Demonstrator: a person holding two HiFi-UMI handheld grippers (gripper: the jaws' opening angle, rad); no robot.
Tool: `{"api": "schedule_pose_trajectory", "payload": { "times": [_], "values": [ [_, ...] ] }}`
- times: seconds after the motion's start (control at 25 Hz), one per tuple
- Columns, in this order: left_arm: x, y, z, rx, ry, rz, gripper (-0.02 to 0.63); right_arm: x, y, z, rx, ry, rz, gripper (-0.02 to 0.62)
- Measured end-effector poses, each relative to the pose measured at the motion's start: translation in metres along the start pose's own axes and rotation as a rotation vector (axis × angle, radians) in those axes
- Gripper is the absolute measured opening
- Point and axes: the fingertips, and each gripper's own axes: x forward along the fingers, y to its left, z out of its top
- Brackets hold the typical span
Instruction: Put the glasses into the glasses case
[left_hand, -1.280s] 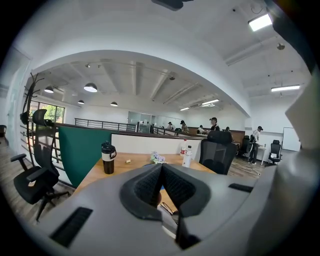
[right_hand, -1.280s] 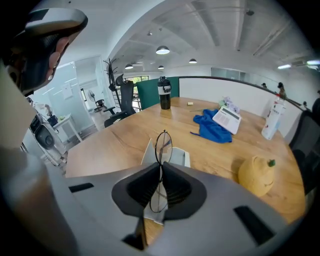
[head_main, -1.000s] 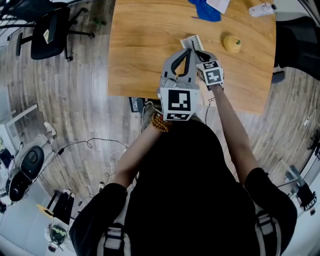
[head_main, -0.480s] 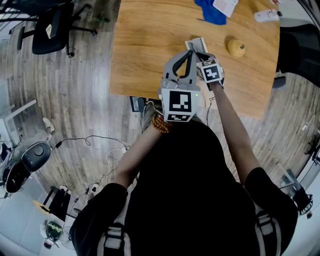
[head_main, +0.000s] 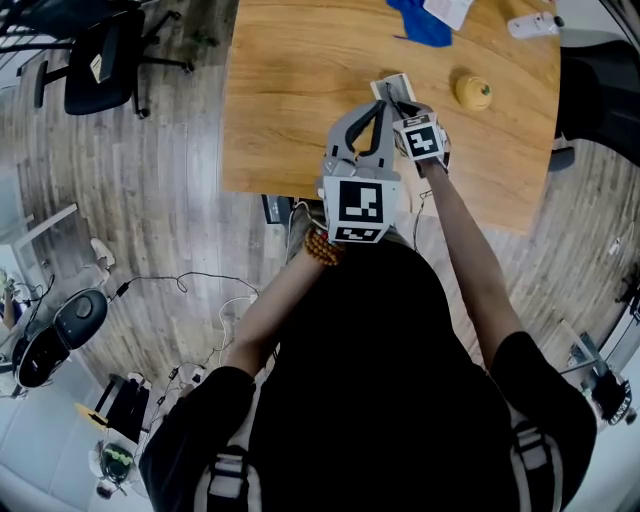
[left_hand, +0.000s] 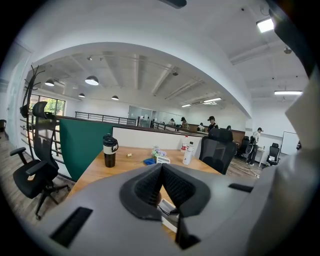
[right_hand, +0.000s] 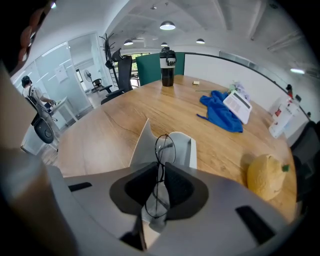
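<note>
- Head view: glasses (right_hand: 163, 145) are hidden behind the left gripper (left_hand: 161, 169) and right gripper (right_hand: 161, 165). Only the far end of the glasses case (head_main: 396, 88) shows.
- Temples are hard to make out.
- Glasses: thin black wire, round lenses.
- Case: smooth pale grey, lid open to the left, on a wooden table (right_hand: 110, 125).
- Left: ribbed black pads together, nothing between them.
- Right: jaws have just been easing apart, gap narrow, tips still pinching the frame.
- Glasses are on edge, long axis along the jaws. Far lens over the case, near lens between the pads.
</note>
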Motion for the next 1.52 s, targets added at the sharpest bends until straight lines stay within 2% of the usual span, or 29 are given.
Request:
{"api": "schedule_pose_trajectory", "payload": {
  "times": [0.2, 0.24, 0.32, 0.44, 0.68, 1.0, 1.36, 1.52],
  "values": [
    [0.002, -0.001, -0.008, 0.006, 0.019, -0.014, 0.018, -0.014, 0.003, 0.006, 0.004, -0.061, 0.072, 0.151],
    [0.002, -0.001, -0.009, 0.005, 0.021, -0.015, 0.018, -0.017, -0.001, 0.007, -0.007, -0.076, 0.058, 0.181],
    [0.001, -0.001, -0.011, 0.005, 0.027, -0.016, 0.018, -0.021, -0.011, 0.01, -0.022, -0.101, 0.019, 0.202],
    [0.004, -0.001, -0.014, 0.009, 0.036, -0.019, 0.019, -0.017, -0.018, 0.012, 0.018, -0.084, 0.016, 0.284],
    [0.011, -0.007, -0.022, 0.013, 0.047, -0.021, 0.018, 0.001, -0.016, 0.006, -0.062, -0.04, -0.014, 0.343],
    [0.013, 0.004, -0.025, 0.005, 0.051, -0.002, 0.019, 0.015, -0.011, -0.006, -0.096, -0.004, -0.043, 0.345],
    [0.016, 0.002, -0.023, 0.006, 0.054, -0.015, 0.018, 0.019, -0.008, -0.004, -0.117, -0.019, -0.068, 0.343],
    [0.018, 0.005, -0.028, 0.0, 0.071, -0.006, 0.018, 0.012, -0.015, -0.007, -0.153, -0.014, -0.088, 0.269]
  ]
}}
